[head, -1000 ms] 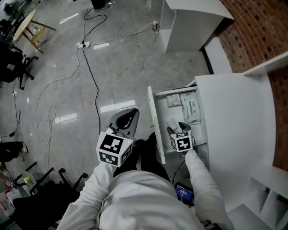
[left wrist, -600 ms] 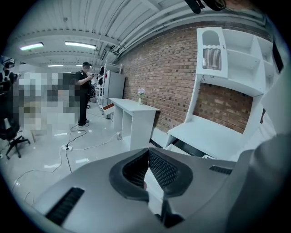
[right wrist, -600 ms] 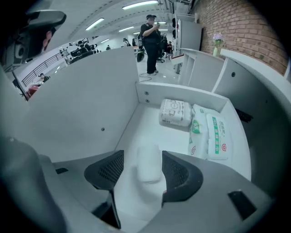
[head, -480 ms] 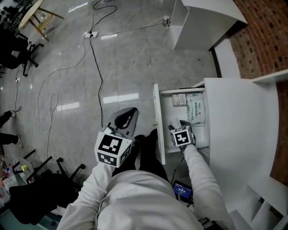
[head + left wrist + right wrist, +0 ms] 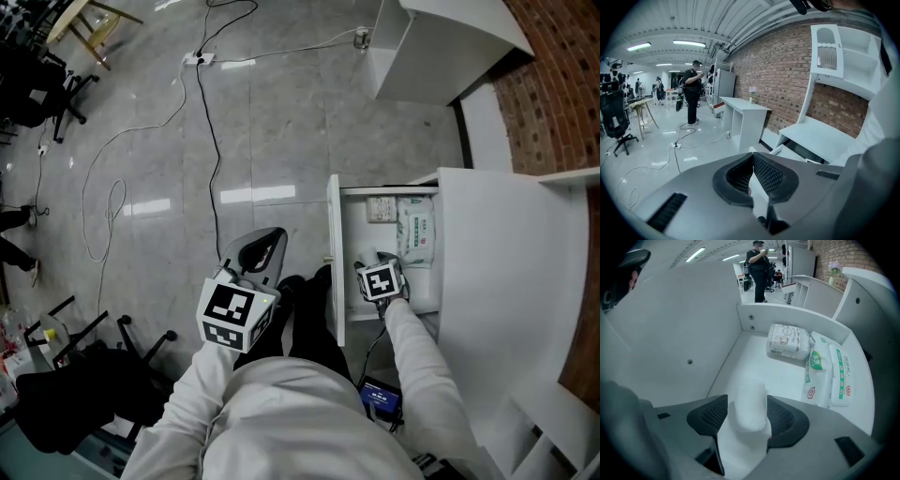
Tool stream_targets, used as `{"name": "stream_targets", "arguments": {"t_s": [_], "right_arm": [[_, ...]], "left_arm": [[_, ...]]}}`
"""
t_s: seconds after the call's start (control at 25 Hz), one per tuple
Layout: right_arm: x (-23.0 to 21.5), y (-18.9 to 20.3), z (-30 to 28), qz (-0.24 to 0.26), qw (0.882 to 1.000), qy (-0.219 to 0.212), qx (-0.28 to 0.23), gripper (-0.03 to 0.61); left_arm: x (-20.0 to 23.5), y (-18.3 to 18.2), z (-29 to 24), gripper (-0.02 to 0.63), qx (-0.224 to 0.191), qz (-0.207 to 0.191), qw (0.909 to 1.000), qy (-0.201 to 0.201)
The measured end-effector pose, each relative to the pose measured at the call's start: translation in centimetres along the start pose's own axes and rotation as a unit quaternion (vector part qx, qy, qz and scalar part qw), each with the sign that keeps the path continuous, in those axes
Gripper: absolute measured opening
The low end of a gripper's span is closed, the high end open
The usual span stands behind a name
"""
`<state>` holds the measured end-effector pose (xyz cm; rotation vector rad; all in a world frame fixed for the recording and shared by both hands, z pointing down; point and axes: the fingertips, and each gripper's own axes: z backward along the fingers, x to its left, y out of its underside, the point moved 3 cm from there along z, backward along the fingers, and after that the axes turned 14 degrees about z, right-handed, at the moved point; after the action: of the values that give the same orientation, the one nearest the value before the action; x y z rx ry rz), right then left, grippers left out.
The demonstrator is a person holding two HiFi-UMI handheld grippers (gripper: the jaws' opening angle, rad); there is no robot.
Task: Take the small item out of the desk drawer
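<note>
The white desk drawer (image 5: 334, 253) stands pulled out to the left of the desk. My right gripper (image 5: 373, 260) reaches into its near half. In the right gripper view the right gripper (image 5: 750, 412) is shut on a small white rounded item (image 5: 750, 397), which stands upright between the dark pads just above the drawer floor (image 5: 754, 362). My left gripper (image 5: 273, 234) hangs over the grey floor left of the drawer. Its jaws meet at the tips and hold nothing; the left gripper (image 5: 752, 159) points out into the room.
A small tissue pack (image 5: 787, 341) and a green-printed wipes pack (image 5: 829, 373) lie at the drawer's far end; both also show in the head view, the tissue pack (image 5: 380, 208) beside the wipes pack (image 5: 415, 234). Cables (image 5: 202, 103) trail across the floor. A second white desk (image 5: 441, 42) stands further off.
The head view has drifted, so the drawer sits a little further right in the picture. Both grippers keep about the same places relative to the drawer.
</note>
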<state>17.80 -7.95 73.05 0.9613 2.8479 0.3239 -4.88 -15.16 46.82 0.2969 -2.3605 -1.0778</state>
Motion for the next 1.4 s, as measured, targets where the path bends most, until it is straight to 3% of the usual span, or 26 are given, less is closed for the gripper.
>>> {"name": "stream_targets", "arguments": {"t_s": [0.24, 0.68, 0.8, 1.0, 1.16, 1.4], "right_arm": [[0.2, -1.0, -0.8, 0.032, 0.999, -0.011, -0.003, 0.271], [-0.2, -0.7, -1.5, 0.037, 0.999, 0.007, 0.013, 0.229], [-0.2, -0.6, -1.4, 0.026, 0.999, 0.007, 0.018, 0.216], [-0.3, -1.4, -0.6, 0.004, 1.000, 0.018, -0.017, 0.215], [0.2, 0.0, 0.6, -0.038, 0.999, 0.017, 0.006, 0.213], [0.1, -1.6, 2.5, -0.067, 0.996, 0.029, -0.051, 0.212]], "left_arm": [[0.4, 0.2, -0.2, 0.018, 0.002, 0.007, 1.0000, -0.007], [0.8, 0.2, -0.5, 0.018, 0.009, 0.002, 0.9999, -0.010], [0.9, -0.2, -0.5, 0.018, 0.004, 0.006, 0.9999, -0.007], [0.8, -0.2, -0.7, 0.018, 0.009, -0.004, 1.0000, -0.001], [0.9, -0.4, -1.0, 0.018, 0.008, -0.003, 0.9999, 0.007], [0.1, -1.2, -1.8, 0.018, 0.000, -0.014, 0.9995, 0.030]]}}
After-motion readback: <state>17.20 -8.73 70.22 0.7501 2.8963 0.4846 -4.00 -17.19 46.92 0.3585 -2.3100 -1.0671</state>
